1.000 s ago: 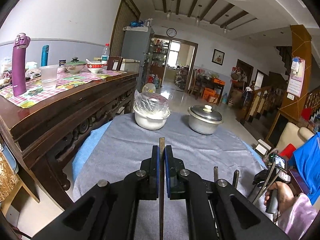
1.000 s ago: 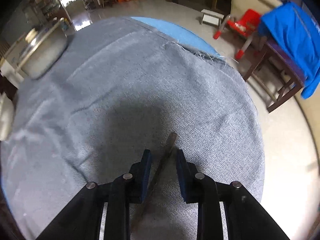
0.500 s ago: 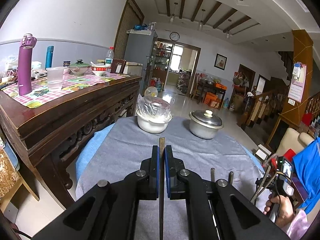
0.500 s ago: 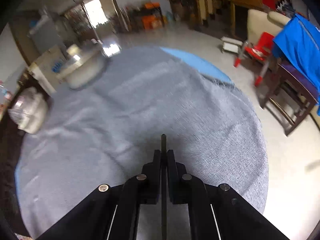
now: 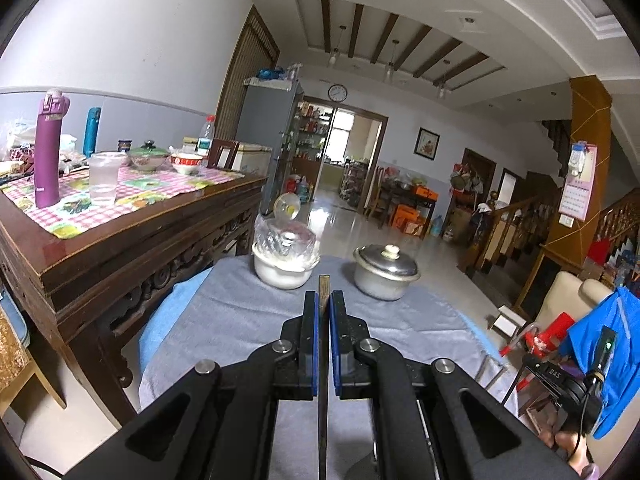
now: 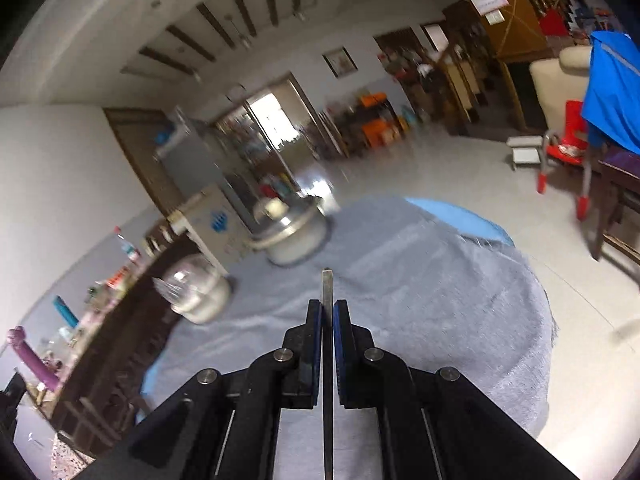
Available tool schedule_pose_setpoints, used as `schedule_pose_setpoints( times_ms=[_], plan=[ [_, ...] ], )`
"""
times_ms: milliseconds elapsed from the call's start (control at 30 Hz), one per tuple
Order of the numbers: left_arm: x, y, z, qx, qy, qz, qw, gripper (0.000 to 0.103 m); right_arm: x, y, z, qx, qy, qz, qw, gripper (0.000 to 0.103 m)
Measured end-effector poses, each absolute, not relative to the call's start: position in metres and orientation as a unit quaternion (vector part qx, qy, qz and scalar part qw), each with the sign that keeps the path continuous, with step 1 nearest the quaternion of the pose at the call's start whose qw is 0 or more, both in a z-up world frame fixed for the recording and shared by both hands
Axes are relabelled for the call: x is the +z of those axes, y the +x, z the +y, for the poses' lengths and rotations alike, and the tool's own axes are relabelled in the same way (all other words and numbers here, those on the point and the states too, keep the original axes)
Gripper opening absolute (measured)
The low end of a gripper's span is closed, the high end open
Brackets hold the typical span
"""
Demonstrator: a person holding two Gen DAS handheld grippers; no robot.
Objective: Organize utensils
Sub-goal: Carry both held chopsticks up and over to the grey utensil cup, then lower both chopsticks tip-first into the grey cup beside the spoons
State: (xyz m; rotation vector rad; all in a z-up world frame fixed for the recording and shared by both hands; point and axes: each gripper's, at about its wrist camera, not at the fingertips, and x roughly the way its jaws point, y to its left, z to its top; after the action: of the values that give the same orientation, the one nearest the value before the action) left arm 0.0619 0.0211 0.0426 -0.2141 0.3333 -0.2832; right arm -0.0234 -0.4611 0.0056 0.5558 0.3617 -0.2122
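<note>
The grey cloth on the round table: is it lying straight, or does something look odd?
The grey cloth sits askew: it leaves a strip of the blue cover bare at the far edge, and its hem there is frayed. Nothing is spilled.

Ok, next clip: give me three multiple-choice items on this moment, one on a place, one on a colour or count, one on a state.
1. Where does the metal pot stand?
A. on the grey cloth
B. on the wooden sideboard
C. on the floor

2. What colour is the tall bottle on the sideboard?
A. purple
B. yellow
C. black

3. How is the right tool?
A. wide open, empty
B. shut on a thin stick
C. shut on a lid

Answers: 1 A, the pot sits on the cloth beside the white bowl. 2 A, its body is plainly purple. 3 B, the blue pads clamp the stick, which juts out ahead.
</note>
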Motion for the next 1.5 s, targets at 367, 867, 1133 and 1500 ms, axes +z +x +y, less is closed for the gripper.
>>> schedule_pose_setpoints(
  times_ms=[367,867,1133,1500],
  plan=[
    [0.069,0.040,0.013,-0.163,-0.112,0.132,0.971,0.005,0.060,-0.057,-0.434,-0.059,0.254,0.106,0.960,0.006],
    [0.089,0.035,0.001,-0.180,-0.102,0.105,0.973,0.005,0.101,-0.072,-0.399,-0.018,0.229,0.050,0.972,0.006],
    [0.099,0.037,-0.015,-0.196,-0.101,0.090,0.971,0.005,0.115,-0.073,-0.370,-0.002,0.199,0.023,0.980,0.006],
    [0.088,0.046,-0.030,-0.194,-0.099,0.084,0.972,0.005,0.102,-0.063,-0.343,0.009,0.166,0.026,0.986,0.006]
  ],
)
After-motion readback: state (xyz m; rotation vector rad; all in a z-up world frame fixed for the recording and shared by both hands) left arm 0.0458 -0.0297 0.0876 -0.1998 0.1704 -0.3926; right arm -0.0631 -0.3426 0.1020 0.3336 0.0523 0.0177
